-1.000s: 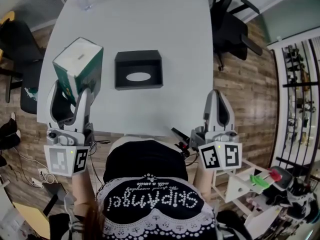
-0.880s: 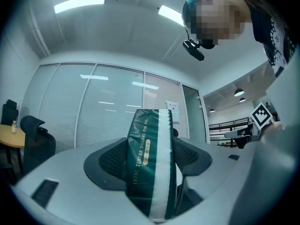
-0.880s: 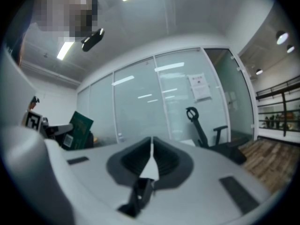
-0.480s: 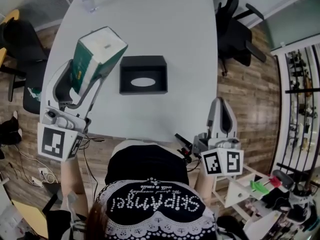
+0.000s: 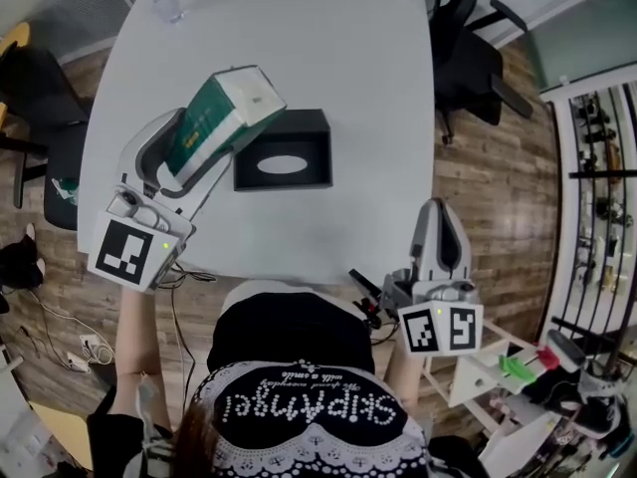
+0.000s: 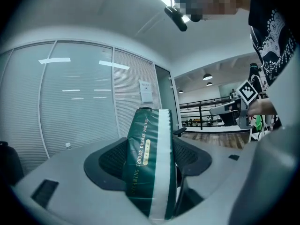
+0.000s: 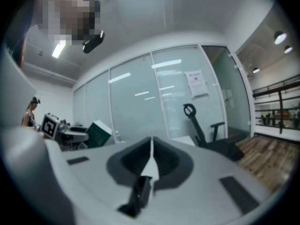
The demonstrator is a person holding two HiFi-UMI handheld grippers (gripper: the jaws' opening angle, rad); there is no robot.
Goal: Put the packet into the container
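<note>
At the left gripper (image 5: 199, 155) the packet (image 5: 231, 108) is pinched aloft and tilted between the jaws, the container (image 5: 283, 149) just beyond their tips, where it could be snagged on the narrow oval opening and dropped, while the right gripper (image 5: 441, 229) is held pressed together, empty.

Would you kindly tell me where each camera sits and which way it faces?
Head view: on the person's head, steeply down at table and container; torso, left gripper, right gripper show.
Left gripper view: rides left gripper, along jaws clamping the packet; shirt at right.
Right gripper view: rides right gripper, along shut, empty jaws toward glass wall; left gripper far left.
Shared: the packet appears in all three.
</note>
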